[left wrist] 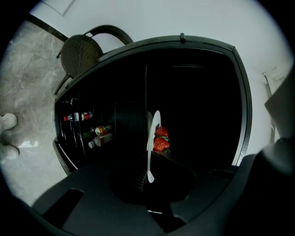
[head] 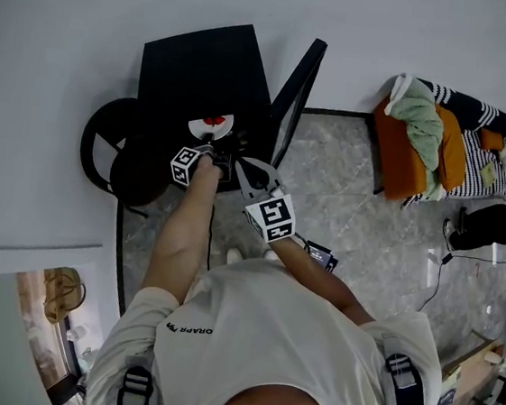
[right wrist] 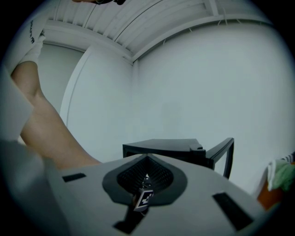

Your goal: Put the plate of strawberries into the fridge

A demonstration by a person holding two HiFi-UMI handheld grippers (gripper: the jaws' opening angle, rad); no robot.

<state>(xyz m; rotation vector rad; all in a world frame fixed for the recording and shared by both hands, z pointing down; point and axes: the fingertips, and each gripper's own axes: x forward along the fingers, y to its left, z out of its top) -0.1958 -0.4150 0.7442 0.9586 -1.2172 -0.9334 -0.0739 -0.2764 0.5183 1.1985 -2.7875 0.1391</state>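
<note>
The person's shirt [head: 265, 335] fills the bottom of the head view, with both arms reaching toward the black fridge [head: 205, 65], whose door [head: 301, 84] stands open to the right. The left gripper [head: 214, 149] is clamped on the near rim of the white plate [head: 212, 127] and holds it at the mouth of the fridge, not yet set down. The right gripper [head: 254, 177] hangs just beside it, its jaws together on nothing and pointing up past the fridge at the wall. I judge this to be the carry-in step. Next, the plate has to go forward into the dark interior, be kept level, land on a shelf and be let go, which leaves the right gripper free for the door. In the left gripper view the plate shows edge-on, thin and white, with two or three red strawberries [left wrist: 161, 138] bunched on its far half. Bottles [left wrist: 78, 116] sit in the door rack.
</note>
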